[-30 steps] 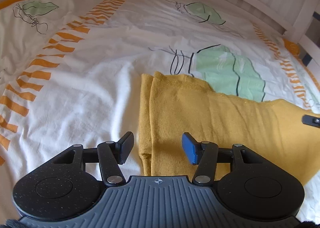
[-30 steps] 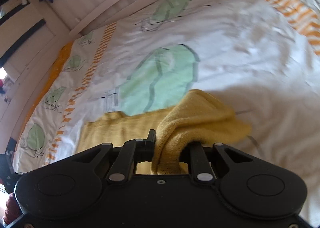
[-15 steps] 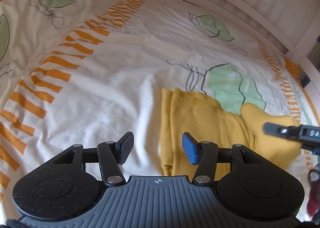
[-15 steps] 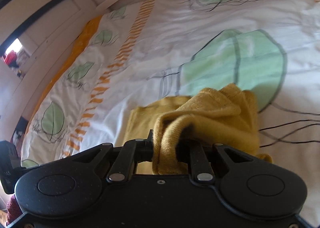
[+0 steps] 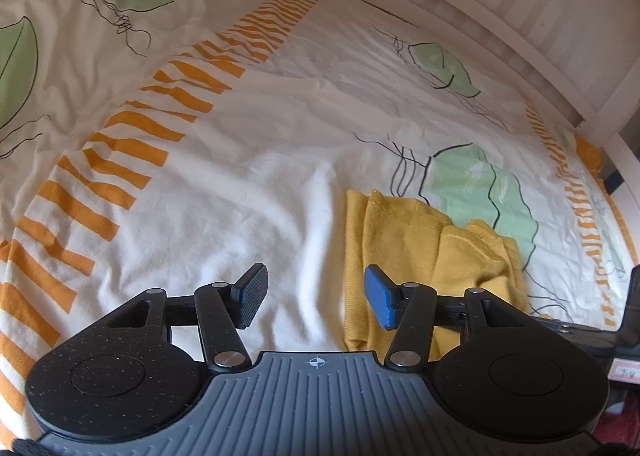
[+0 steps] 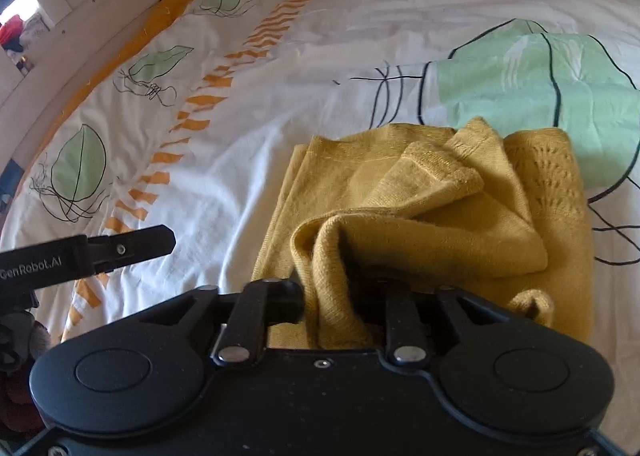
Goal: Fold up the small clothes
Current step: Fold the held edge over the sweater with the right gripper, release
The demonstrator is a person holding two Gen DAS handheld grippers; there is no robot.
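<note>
Pinching a bunched edge of the mustard knit garment (image 6: 420,195), the right gripper (image 6: 340,296) carries one end over the rest, which lies on the leaf-print bedspread (image 5: 240,175). The left gripper (image 5: 316,296) hovers empty at seven o'clock of the cloth, fingers wide. The fold appears mid-way; next, laying the edge down square and releasing.

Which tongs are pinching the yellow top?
The right tongs: they are shut on a bunched fold of the yellow top. The left tongs are open and empty.
</note>
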